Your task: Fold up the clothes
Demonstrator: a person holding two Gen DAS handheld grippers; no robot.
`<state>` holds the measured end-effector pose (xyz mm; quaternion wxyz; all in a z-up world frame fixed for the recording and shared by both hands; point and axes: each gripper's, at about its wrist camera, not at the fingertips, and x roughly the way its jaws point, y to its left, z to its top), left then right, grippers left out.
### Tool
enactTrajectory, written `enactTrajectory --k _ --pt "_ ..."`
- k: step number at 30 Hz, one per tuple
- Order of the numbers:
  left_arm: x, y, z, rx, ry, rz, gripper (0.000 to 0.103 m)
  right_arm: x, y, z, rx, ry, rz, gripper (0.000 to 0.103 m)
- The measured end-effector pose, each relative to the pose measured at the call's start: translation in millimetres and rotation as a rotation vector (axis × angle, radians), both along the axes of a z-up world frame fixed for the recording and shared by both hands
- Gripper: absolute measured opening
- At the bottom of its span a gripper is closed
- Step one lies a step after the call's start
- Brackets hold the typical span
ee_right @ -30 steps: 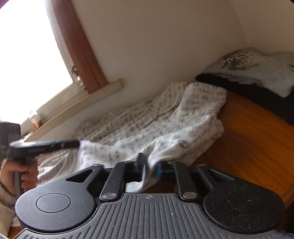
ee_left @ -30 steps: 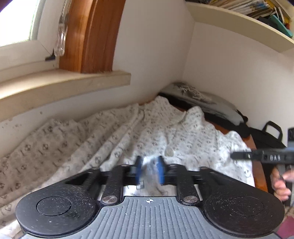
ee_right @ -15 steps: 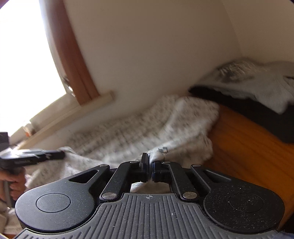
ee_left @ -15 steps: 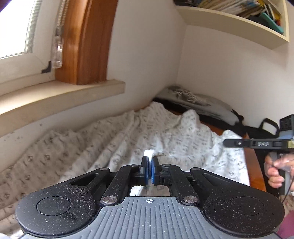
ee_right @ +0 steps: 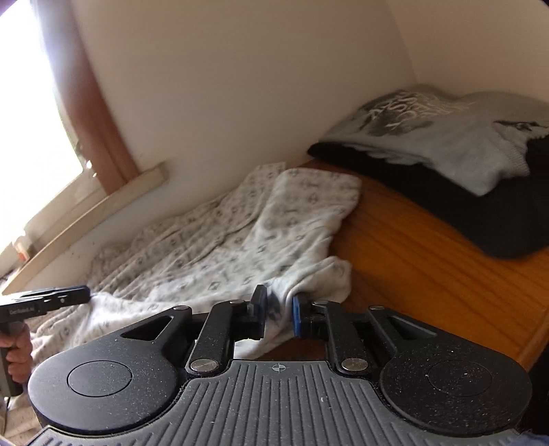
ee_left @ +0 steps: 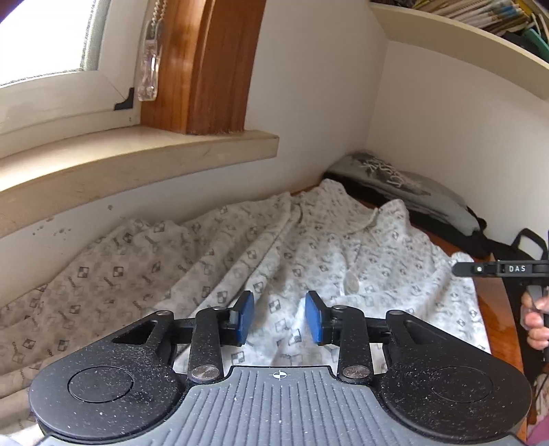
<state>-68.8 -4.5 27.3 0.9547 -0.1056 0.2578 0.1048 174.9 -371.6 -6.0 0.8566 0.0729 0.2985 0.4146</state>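
A white shirt with a grey check print (ee_left: 308,254) lies spread and creased over the wooden table (ee_right: 429,274), against the wall. Low over the shirt's near part, my left gripper (ee_left: 279,317) has its jaws opening; the blue pads (ee_left: 245,317) stand apart, with cloth below them and none pinched. At the shirt's right edge, my right gripper (ee_right: 278,312) has its jaws opening too. A bunched fold of the shirt (ee_right: 240,240) still sits between its pads without being squeezed. Each view shows the other gripper at its side edge, held by a hand (ee_left: 535,319).
A folded grey printed garment (ee_right: 446,137) rests on a black one (ee_right: 497,219) in the back corner. A window sill (ee_left: 137,154) juts out over the table's left side. A shelf of books (ee_left: 480,20) hangs above, and a black bag strap (ee_left: 528,240) lies at the right.
Half a second ago both grippers were shut on the shirt's cloth. Both have since opened, the left one wider. The right gripper has shifted along the shirt's edge.
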Motion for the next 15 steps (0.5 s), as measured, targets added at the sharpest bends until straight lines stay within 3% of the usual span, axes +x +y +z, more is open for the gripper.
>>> enactTrajectory --k 5,8,10,15 --pt "-5 3 14 -0.001 -0.036 0.015 0.037 -9 -11 4 -0.053 -0.129 -0.141 0.018" --pt "-11 2 24 -0.013 -0.034 0.014 0.052 -28 -12 13 -0.078 -0.259 -0.182 0.023" --pt "-20 -3 30 0.019 -0.020 0.014 0.052 -41 -8 18 -0.081 -0.333 -0.140 0.032" --pt "-70 -9 50 0.100 0.005 0.069 0.065 -52 19 18 -0.061 -0.280 0.135 0.035"
